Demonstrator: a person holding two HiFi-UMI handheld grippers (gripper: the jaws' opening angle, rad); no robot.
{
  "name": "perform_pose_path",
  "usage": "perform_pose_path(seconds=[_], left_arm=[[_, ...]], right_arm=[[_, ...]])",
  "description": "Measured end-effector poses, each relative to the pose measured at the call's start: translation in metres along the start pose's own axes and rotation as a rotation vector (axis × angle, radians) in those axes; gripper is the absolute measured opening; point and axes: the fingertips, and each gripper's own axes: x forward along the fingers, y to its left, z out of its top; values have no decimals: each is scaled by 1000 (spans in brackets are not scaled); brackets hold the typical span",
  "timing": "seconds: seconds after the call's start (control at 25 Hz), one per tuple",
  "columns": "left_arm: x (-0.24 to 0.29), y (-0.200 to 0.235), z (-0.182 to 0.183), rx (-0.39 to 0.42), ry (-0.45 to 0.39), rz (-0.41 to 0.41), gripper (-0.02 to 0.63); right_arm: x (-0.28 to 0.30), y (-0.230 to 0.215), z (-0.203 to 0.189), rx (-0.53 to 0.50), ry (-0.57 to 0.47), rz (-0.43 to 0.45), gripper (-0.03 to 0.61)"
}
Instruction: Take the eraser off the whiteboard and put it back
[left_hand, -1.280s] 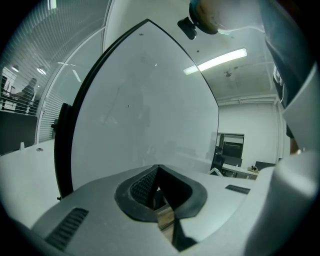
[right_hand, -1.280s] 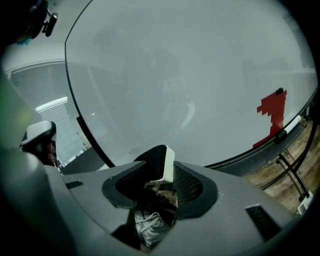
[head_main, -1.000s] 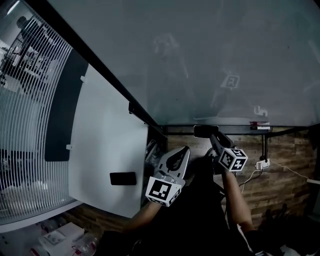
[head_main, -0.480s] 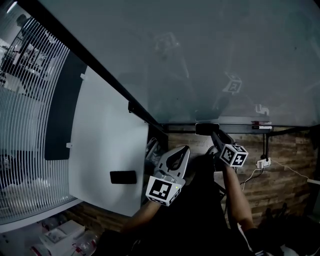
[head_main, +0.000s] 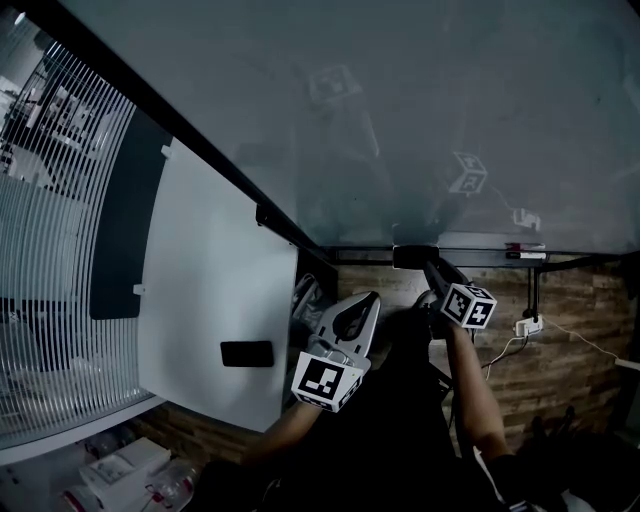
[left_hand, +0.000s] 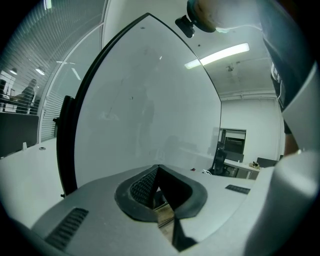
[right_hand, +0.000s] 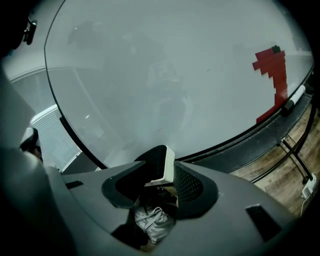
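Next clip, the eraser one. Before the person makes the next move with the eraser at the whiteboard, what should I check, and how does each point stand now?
1. Eraser held in the right tool: ok, clamped between both jaws.
2. Left tool out of the way: ok, shut, empty, held low below the board.
3. Whiteboard bare ahead of the eraser: ok; the red mark and marker sit off to the right.
4. Eraser touching the board: cannot tell; the head view only shows it at the board's lower edge.
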Motion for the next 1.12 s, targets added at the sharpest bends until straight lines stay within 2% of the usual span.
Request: perform_pose_path(seconds=[0.88,1.12], left_arm=[[1,7,-1,-9,3,7,6],[1,7,-2,-19,5,7,6]], right_arm=[[10,-9,-8,63,18,-9,179],[9,-11,-8,43,18,-20,179]])
